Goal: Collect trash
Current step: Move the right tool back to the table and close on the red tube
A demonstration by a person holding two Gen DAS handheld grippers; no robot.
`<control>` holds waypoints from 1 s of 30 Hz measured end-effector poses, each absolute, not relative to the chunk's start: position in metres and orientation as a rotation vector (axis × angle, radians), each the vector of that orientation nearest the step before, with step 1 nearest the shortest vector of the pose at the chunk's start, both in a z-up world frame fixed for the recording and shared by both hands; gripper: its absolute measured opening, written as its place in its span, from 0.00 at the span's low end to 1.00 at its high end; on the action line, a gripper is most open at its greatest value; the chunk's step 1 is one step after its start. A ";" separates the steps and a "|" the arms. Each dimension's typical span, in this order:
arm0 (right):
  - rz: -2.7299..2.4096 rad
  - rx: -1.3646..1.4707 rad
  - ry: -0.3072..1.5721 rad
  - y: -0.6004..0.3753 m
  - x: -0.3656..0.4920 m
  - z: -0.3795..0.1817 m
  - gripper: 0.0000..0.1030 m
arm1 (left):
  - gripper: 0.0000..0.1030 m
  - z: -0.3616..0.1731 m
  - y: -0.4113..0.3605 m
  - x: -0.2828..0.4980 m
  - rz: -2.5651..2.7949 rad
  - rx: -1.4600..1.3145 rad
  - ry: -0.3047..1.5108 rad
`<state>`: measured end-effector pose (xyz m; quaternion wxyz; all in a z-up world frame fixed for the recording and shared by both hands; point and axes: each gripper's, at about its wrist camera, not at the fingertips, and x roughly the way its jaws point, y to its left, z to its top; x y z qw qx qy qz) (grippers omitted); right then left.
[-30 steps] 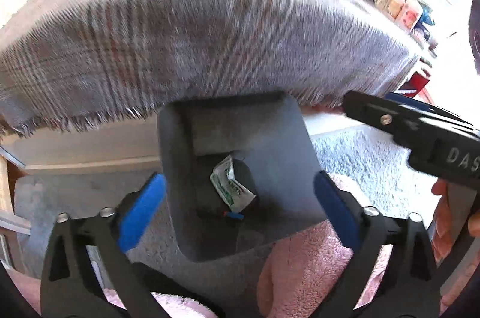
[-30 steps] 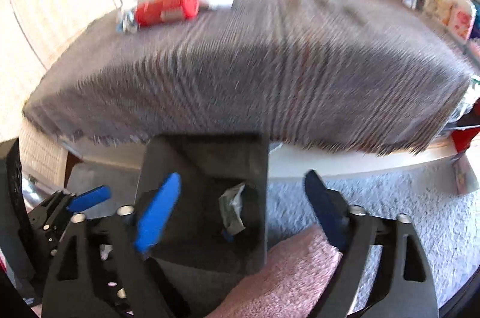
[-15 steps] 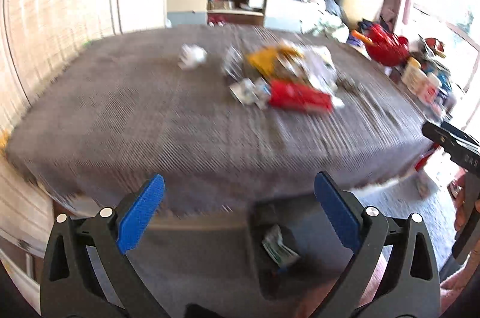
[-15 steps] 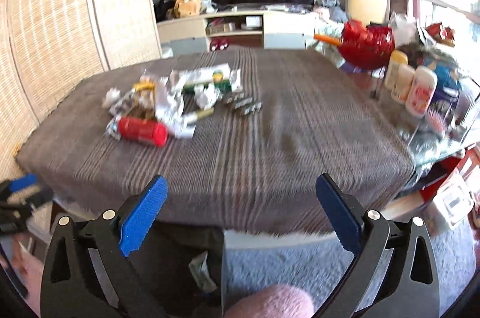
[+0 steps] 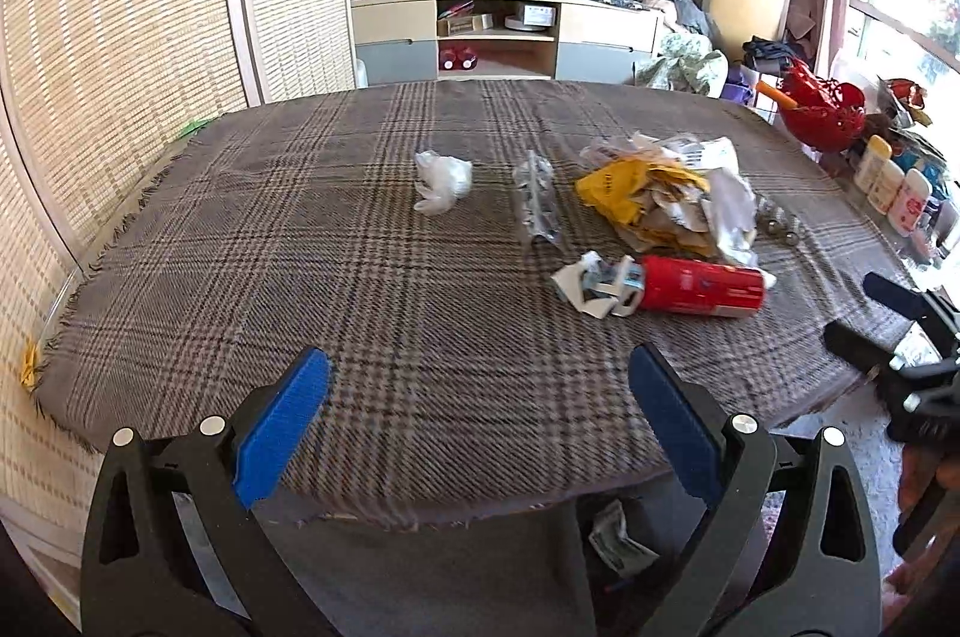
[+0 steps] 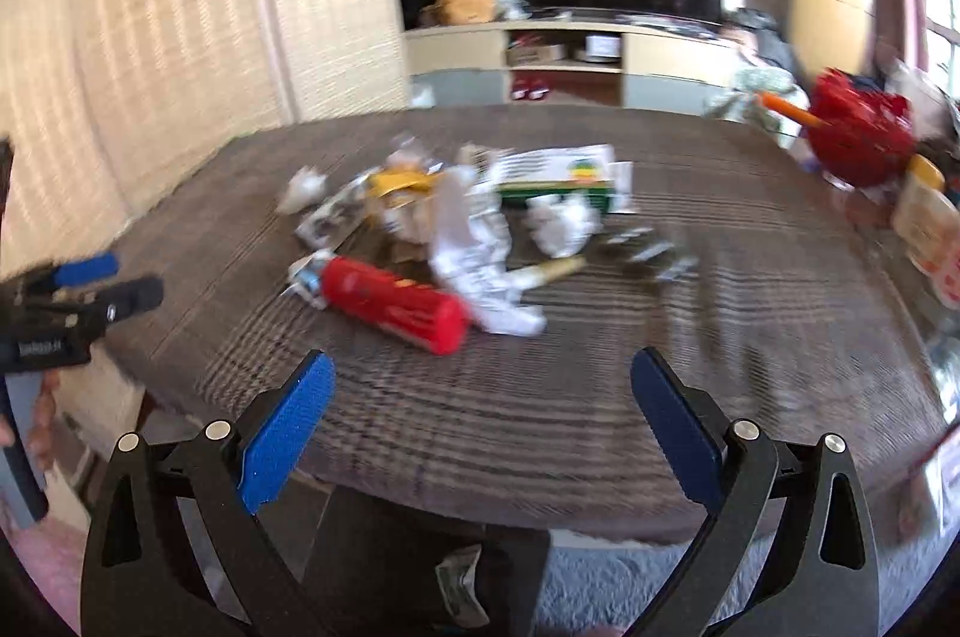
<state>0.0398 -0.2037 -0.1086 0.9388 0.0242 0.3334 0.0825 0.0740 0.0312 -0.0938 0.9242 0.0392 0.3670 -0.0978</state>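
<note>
Both tools are lifting up vs 1 s ago, now looking over the bench (image 5: 252,241) instead of down into the dark bin (image 6: 384,565). Left tool (image 5: 480,433) and right tool (image 6: 480,433) are both hanging spread, empty. Trash pile (image 5: 666,199) is sitting just behind the red can (image 5: 699,287), crumpled tissue (image 5: 443,181) to its left. Bin is below the bench's near edge w/ a wrapper (image 5: 618,547) inside.
</note>
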 end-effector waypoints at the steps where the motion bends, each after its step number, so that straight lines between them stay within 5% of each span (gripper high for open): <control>1: 0.183 0.043 0.685 -0.198 0.044 -0.111 0.92 | 0.92 -0.095 0.033 0.076 -0.198 0.081 0.756; 17: 0.330 -0.012 0.749 -0.165 0.091 -0.128 0.47 | 0.92 -0.114 0.046 0.107 -0.170 0.060 0.814; 30: 0.381 -0.043 0.774 -0.140 0.103 -0.139 0.40 | 0.92 -0.117 0.032 0.117 -0.215 0.044 0.821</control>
